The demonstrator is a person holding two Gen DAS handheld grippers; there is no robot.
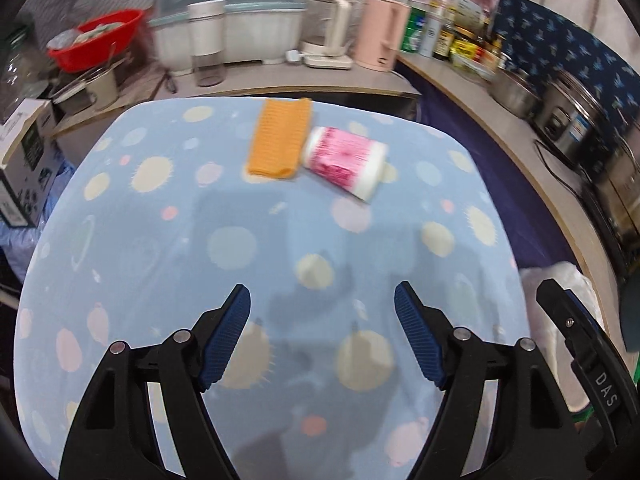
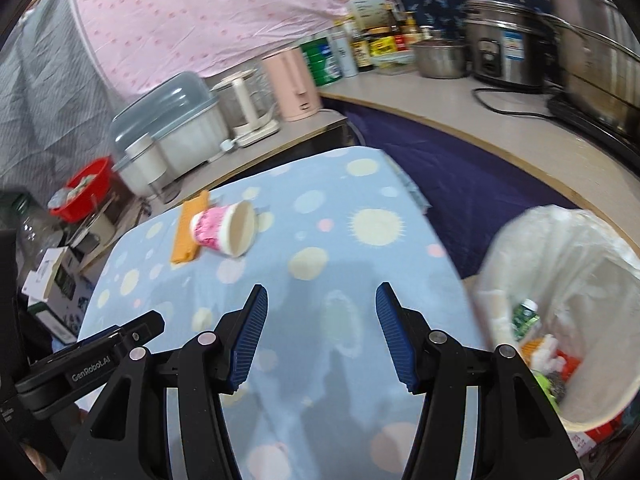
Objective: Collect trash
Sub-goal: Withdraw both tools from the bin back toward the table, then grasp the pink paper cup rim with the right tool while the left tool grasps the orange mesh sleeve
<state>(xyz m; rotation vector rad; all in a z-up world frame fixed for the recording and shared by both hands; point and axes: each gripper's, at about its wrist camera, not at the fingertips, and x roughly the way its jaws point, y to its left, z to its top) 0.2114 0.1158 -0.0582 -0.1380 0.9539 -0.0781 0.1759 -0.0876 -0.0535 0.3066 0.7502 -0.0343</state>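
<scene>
A pink-and-white paper cup (image 1: 346,161) (image 2: 223,230) lies on its side at the far part of the table, touching a folded orange cloth (image 1: 279,139) (image 2: 187,229). My left gripper (image 1: 322,304) hovers over the near half of the blue dotted tablecloth (image 1: 160,248), jaws wide apart and empty. My right gripper (image 2: 321,302) also stands open with nothing between its blue pads, well short of the cup. A bin lined with a white bag (image 2: 568,280) stands right of the table and holds several scraps.
Behind the table a counter carries a dish rack with a lid (image 1: 228,20), a kettle (image 1: 330,32), a pink jug (image 1: 382,32), bottles and steel pots (image 2: 508,44). A red basin (image 1: 96,38) and boxes (image 1: 22,160) stand at the left. The right gripper's body (image 1: 580,360) shows beside the left one.
</scene>
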